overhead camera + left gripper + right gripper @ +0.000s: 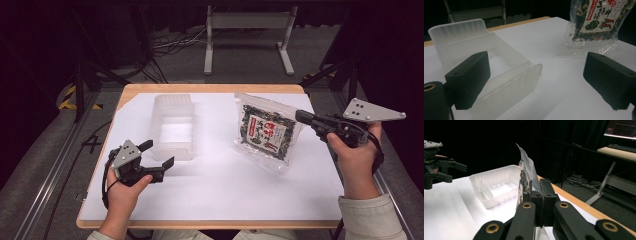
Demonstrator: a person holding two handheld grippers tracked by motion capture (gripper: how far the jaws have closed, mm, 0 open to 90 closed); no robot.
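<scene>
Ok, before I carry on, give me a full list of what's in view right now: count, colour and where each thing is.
Plastic tray: one, translucent white, left of centre on the table, open side up, with a divider inside.
Snack bag: one, clear with dark green contents and a red and white label, right of centre, its near end on the table, its right edge pinched.
Table: one, white top with a wooden edge.
Frame: one, pale grey, on the floor beyond the table.
Cables: several, on the floor behind.
Desk with keyboard: one, off to the side in the right gripper view.
Left gripper: black, open, near the tray's near end.
Right gripper: black, shut on the bag's edge.
</scene>
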